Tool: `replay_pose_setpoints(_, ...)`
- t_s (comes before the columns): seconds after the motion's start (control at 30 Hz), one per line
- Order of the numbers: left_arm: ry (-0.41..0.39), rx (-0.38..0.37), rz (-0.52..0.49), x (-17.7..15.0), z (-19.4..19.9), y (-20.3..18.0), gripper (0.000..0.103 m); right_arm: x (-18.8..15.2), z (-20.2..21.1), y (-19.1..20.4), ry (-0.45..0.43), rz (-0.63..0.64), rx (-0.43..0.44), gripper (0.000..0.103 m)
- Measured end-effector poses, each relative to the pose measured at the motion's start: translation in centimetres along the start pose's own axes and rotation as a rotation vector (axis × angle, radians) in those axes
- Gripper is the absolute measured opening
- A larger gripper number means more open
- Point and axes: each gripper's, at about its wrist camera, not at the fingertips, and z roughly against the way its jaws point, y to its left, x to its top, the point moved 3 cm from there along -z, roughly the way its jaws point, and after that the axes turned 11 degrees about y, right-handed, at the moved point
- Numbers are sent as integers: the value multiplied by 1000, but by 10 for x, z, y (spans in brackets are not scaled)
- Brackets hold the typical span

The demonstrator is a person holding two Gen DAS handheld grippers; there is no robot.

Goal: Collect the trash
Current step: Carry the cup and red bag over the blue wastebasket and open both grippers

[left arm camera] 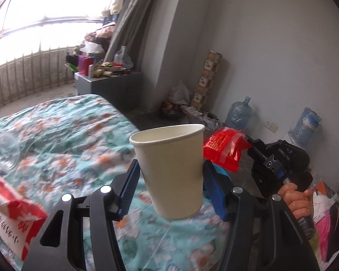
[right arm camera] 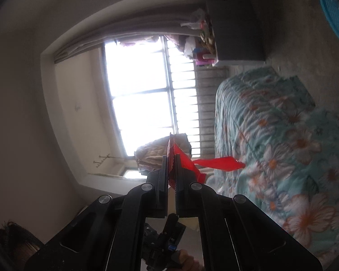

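My left gripper (left arm camera: 170, 176) is shut on a cream paper cup (left arm camera: 169, 169) and holds it upright above the floral bedspread (left arm camera: 63, 140). My right gripper (right arm camera: 172, 158) is shut on a red plastic bag (right arm camera: 217, 163), which hangs to the right of the fingers. The right gripper (left arm camera: 252, 144) also shows in the left wrist view, right of the cup, holding the red bag (left arm camera: 223, 149) off the bed's edge. A clear plastic cup (left arm camera: 5, 150) lies on the bed at the left. A red and white carton (left arm camera: 13, 210) lies at the lower left.
A grey cabinet (left arm camera: 110, 83) piled with clutter stands by the window. Wrappers and bags (left arm camera: 180, 108) litter the floor by the wall. Two large water jugs (left arm camera: 239, 115) stand along the wall. A teal basket (right arm camera: 336, 11) shows at the top right of the right wrist view.
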Motion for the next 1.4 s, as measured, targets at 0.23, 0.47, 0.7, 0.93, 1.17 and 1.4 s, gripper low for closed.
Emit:
replay_pose_setpoints(0.23, 123, -160, -7, 44, -69, -44, 56, 24, 93, 13, -256, 79, -236, 3)
replay_pose_setpoints(0.47, 368, -295, -17, 76, -177, -104, 56, 45, 157, -15, -460, 28, -578, 4)
replay_pose_setpoints(0.7, 630, -309, -71, 78, -303, -169, 57, 87, 168, -81, -450, -105, -732, 7)
replay_pose_setpoints(0.93, 733, -197, -112, 62, -398, -201, 69, 135, 181, -166, -419, -261, -835, 55)
replay_pose_setpoints(1.17, 706, -208, -134, 58, -383, -199, 69, 111, 197, -195, -460, -353, -843, 59)
replay_pose_setpoints(1.4, 522, -231, -138, 90, -302, -189, 70, 89, 189, -157, -510, -265, -802, 60)
